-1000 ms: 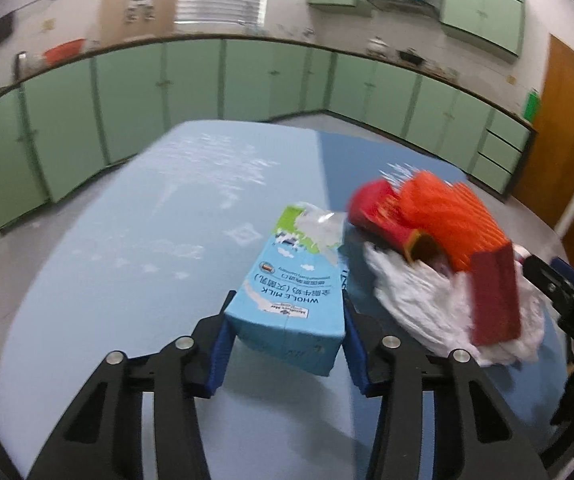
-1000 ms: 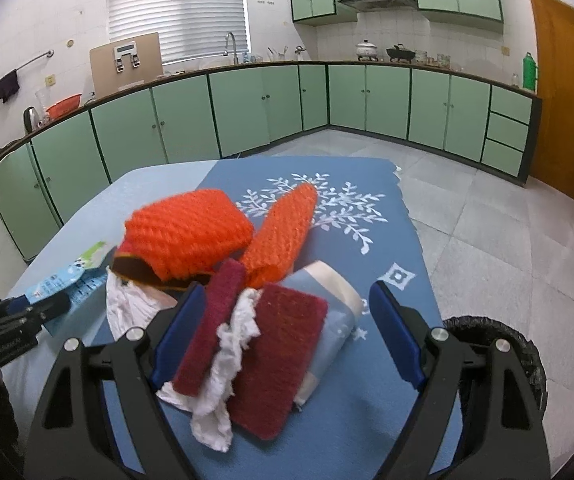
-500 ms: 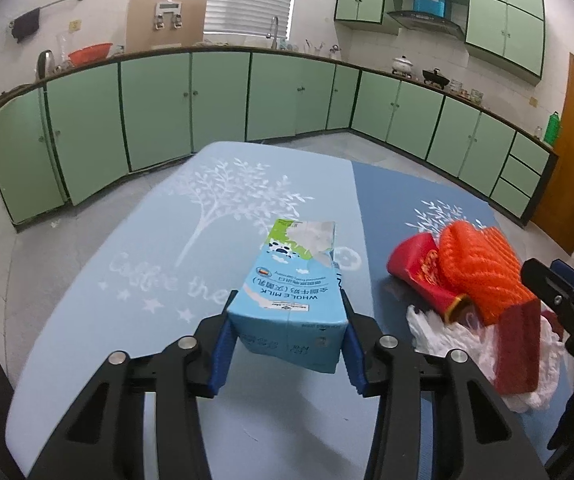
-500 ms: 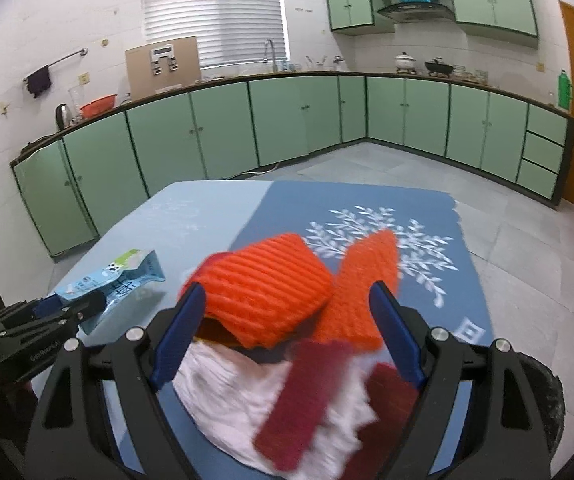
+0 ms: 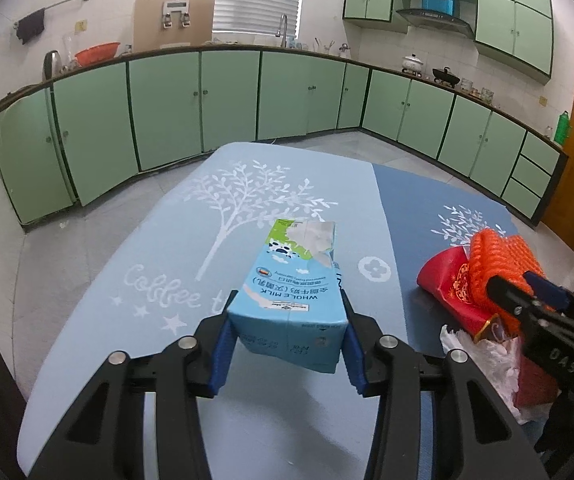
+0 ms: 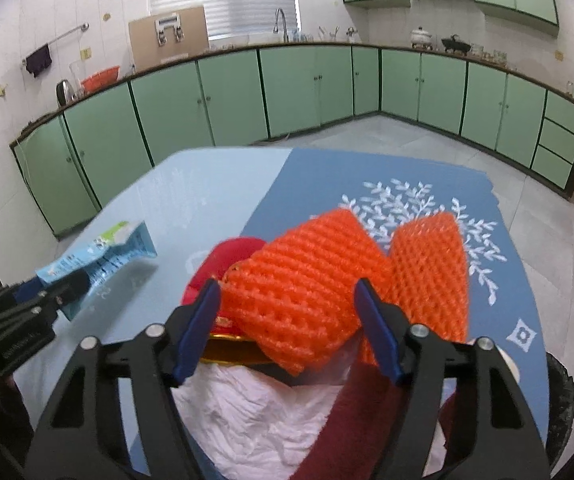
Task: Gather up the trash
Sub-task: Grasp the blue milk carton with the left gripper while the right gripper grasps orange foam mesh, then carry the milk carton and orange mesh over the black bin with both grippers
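My left gripper (image 5: 287,300) is shut on a light-blue whole-milk carton (image 5: 291,280), held by its base above the table (image 5: 207,280). In the right wrist view the carton (image 6: 103,256) and left gripper (image 6: 67,284) show at far left. My right gripper (image 6: 289,292) is closing around an orange foam net (image 6: 303,280) on top of the trash pile. The net fills the gap between the blue pads but does not look squeezed. From the left wrist view the right gripper (image 5: 515,280) reaches onto that net (image 5: 499,256).
The pile holds a red paper cup (image 6: 231,256), a second orange net (image 6: 431,272), a crumpled white wrapper (image 6: 271,412) and a dark red scouring pad (image 6: 351,408). A black round rim (image 6: 559,392) sits low beside the table's right edge. Green cabinets line the room.
My right gripper moved forward over the pile from the dark red pads to the orange net, and its jaws narrowed. My left gripper kept its hold on the carton and shifted slightly.
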Tool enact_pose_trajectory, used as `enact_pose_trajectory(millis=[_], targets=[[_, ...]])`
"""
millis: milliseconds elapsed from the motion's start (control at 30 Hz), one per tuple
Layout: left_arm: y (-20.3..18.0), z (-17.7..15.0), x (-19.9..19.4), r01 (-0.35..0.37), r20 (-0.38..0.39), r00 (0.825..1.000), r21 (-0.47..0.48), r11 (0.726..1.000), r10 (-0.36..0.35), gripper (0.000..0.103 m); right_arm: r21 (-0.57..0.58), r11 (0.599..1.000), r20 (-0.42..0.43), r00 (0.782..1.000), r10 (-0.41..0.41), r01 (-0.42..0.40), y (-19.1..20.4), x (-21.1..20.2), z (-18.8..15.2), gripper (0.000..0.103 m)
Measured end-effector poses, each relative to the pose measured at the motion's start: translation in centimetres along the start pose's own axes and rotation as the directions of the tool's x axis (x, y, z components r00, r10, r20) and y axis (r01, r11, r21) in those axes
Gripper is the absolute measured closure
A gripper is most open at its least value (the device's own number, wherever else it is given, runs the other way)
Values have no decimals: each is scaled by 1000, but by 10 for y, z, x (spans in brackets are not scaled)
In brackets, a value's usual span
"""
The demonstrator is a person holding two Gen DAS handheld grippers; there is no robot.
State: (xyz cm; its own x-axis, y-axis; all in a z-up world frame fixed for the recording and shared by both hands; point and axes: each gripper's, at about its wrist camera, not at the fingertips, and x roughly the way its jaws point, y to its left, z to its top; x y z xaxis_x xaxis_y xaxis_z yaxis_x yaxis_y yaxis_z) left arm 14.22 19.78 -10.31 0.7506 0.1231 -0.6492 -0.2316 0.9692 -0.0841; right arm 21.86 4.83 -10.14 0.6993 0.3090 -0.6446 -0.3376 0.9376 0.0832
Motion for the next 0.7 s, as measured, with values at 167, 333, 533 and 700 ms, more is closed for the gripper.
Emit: enact_pose_trajectory(millis=[167, 333, 533, 700], targets=[[-1, -1, -1, 11, -6, 1000, 0, 1000, -11, 57, -34, 999, -9, 1000, 29, -29, 4, -2, 3, 68], [-10, 1, -12, 30, 15, 999, 7, 1000, -30, 57, -48, 997, 38, 997, 68, -66, 4, -20, 7, 78], [-25, 10, -31, 67, 50, 996, 13, 998, -68, 57, -45, 995, 124, 988, 96, -91, 0, -51, 19, 78], [-47, 17, -45, 105, 76, 991, 42, 994, -108, 57, -19, 997, 159, 984, 78, -76, -17, -77, 23, 78]])
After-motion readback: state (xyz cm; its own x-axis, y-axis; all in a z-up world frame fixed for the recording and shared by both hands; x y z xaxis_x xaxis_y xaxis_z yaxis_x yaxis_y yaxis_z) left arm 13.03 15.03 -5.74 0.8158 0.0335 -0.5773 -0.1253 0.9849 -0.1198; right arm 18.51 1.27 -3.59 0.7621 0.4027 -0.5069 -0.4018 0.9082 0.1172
